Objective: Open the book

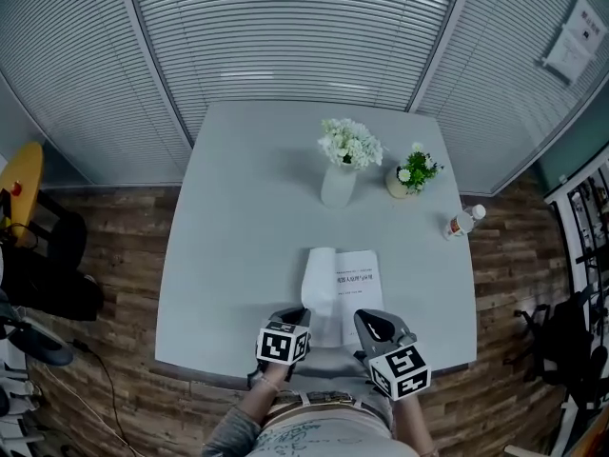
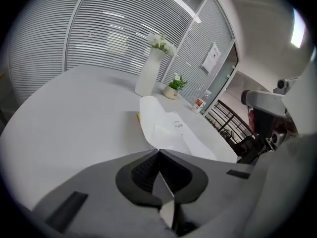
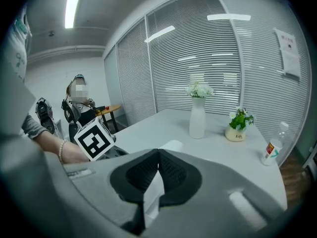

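Observation:
The book [image 1: 354, 284] lies open on the grey table [image 1: 238, 255] near its front edge, a printed white page facing up. A leaf [image 1: 319, 272] on its left side curls upward. My left gripper [image 1: 297, 314] hovers at the book's near left corner, shut with nothing in it. My right gripper [image 1: 364, 318] is over the near right corner, also shut and holding nothing. In the left gripper view the book [image 2: 166, 128] lies just beyond the closed tips [image 2: 158, 151]. In the right gripper view the curled leaf [image 3: 171, 145] shows just past the closed tips [image 3: 158, 150].
A white vase of white flowers [image 1: 340, 174] stands behind the book, with a small potted plant [image 1: 411, 174] to its right. A bottle [image 1: 463, 222] stands near the table's right edge. Blinds cover the glass walls. A seated person [image 3: 79, 108] is at a far table.

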The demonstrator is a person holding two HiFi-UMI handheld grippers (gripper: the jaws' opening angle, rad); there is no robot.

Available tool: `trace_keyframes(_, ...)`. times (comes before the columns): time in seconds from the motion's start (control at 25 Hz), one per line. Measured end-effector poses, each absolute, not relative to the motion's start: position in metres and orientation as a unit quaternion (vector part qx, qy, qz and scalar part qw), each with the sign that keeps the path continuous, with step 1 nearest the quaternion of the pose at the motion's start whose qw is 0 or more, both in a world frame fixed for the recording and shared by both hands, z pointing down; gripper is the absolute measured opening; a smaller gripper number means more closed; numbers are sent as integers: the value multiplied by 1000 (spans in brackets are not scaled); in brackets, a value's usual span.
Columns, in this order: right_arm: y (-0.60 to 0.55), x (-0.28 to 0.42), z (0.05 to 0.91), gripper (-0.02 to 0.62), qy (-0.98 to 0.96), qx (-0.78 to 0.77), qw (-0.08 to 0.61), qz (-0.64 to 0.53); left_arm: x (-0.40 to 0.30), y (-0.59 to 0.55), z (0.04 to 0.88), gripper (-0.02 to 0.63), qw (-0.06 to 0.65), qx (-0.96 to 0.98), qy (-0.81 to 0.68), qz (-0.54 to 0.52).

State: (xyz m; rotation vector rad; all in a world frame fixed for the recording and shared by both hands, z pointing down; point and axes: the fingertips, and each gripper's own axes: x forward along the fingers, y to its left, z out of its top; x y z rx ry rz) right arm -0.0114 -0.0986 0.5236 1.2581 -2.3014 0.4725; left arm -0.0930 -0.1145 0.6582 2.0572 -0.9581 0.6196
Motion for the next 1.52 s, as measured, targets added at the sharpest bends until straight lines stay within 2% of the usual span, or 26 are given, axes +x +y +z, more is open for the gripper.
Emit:
trace_keyframes(0.72,-92,-51,532,2,-834,472,222,179,-181,-106,675,0,394,781,-413,255)
trace_keyframes(1.52,-98,-73,540,2,-826,483,230,179,-216,-105,716,2,405,767,-404,290)
